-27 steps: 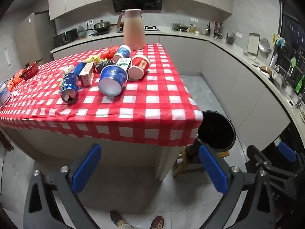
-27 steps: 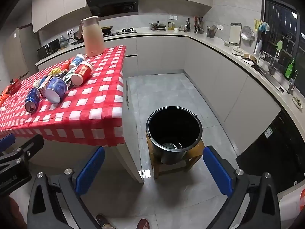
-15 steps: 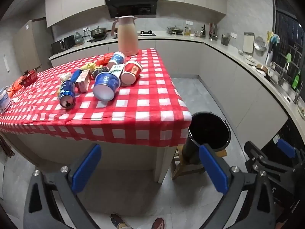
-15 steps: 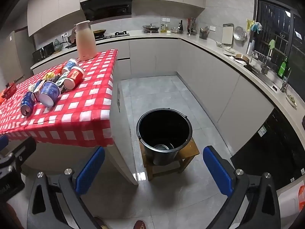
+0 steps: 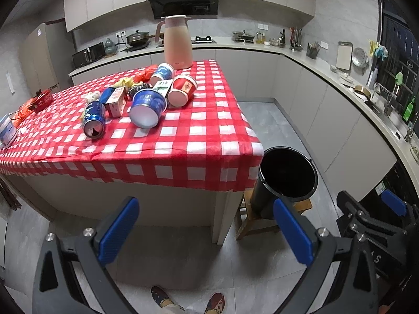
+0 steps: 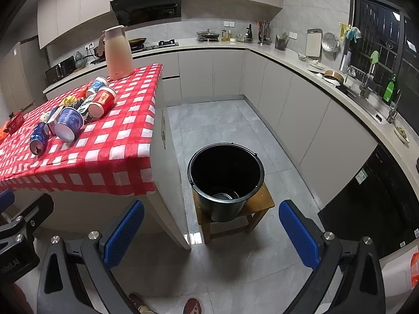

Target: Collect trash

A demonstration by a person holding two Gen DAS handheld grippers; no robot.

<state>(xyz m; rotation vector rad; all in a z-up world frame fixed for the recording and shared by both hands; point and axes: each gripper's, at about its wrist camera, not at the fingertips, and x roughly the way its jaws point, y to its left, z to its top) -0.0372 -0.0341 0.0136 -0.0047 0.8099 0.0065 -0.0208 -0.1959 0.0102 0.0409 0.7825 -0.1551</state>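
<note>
Trash lies in a heap on the red checked table (image 5: 199, 141): a blue can (image 5: 93, 119), a blue cup (image 5: 148, 107), a red cup (image 5: 182, 89), a small carton (image 5: 115, 102) and wrappers. They also show in the right wrist view, with the blue cup (image 6: 68, 123) and red cup (image 6: 102, 102). A black bucket (image 6: 226, 180) stands on a wooden stool (image 6: 263, 204) right of the table, with something round at its bottom. My left gripper (image 5: 207, 231) is open and empty, low in front of the table. My right gripper (image 6: 210, 234) is open and empty, near the bucket.
A pink thermos jug (image 5: 177, 42) stands at the table's far edge. A red object (image 5: 39, 101) and a white tub (image 5: 6, 130) sit at the table's left. Kitchen counters (image 6: 340, 83) run along the back and right. The person's feet (image 5: 188, 301) stand on the grey floor.
Both grippers have drawn back and risen slightly, so the table and bucket look a little farther and more from above. Both stay open and empty. The trash has not moved.
</note>
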